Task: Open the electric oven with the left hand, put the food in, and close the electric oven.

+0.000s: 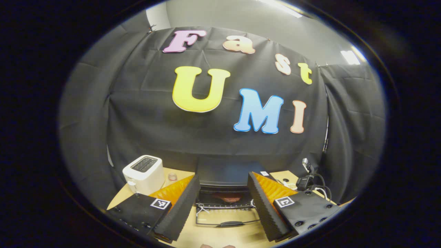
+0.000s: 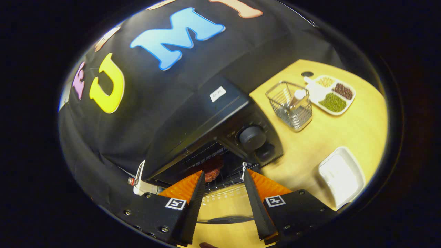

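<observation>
A: Left gripper [image 1: 223,206]: black blocky finger mounts, round screw heads, a square black-and-white marker on each.
B: Right gripper [image 2: 224,203]: same build, ribbed finger faces, a square marker on each mount

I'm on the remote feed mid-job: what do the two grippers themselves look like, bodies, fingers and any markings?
Both match. The left gripper has two black block bodies with screw heads, each bearing a square black-and-white tag, orange panels behind, and long wedge fingers with ribbed inner faces. The right gripper shows the same blocks, tags, orange panels and ribbed fingers.
</observation>
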### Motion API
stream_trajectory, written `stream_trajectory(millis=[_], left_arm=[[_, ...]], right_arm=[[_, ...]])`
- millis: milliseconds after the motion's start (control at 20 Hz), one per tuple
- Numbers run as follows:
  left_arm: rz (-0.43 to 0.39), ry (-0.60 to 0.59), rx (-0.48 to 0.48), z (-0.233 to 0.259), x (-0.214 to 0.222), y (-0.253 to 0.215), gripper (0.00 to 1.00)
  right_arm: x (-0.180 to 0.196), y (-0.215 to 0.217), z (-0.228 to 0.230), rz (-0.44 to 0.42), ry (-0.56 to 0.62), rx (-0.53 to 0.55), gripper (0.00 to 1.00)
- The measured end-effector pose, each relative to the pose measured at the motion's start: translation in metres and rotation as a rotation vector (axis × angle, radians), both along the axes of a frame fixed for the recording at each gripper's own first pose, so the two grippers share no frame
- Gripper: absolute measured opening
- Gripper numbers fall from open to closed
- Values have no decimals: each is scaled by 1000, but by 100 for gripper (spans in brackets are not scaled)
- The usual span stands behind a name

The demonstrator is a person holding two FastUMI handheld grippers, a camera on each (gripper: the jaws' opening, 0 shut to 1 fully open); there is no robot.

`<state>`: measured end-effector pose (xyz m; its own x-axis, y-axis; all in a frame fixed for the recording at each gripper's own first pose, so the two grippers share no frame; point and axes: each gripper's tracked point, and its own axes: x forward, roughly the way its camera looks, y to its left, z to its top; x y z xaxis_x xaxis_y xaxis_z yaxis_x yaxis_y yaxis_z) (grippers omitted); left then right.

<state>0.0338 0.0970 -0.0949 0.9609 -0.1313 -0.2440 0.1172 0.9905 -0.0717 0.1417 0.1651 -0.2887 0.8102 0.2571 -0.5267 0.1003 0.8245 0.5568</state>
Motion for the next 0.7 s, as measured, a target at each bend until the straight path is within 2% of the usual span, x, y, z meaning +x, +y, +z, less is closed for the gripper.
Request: stream_trajectory(millis=[50, 100, 200, 300, 450, 700], left_arm=[[-8, -2, 0, 0, 1, -12, 94], [-14, -4, -1, 0, 1, -20, 99], [-22, -13, -4, 0, 3, -40, 94], [-26, -19, 0, -1, 4, -57, 99], [-39, -26, 11, -1, 3, -81, 98], [-37, -40, 30, -4, 2, -107, 98]], right_arm=[[-8, -11, 9, 3, -25, -35, 69], [-15, -22, 19, 8, -47, -67, 69], [-25, -46, 41, 2, -104, -136, 69], [-37, -69, 66, 4, -164, -214, 69], [-56, -91, 116, 21, -282, -297, 68], [-84, -118, 196, -2, -470, -425, 70]])
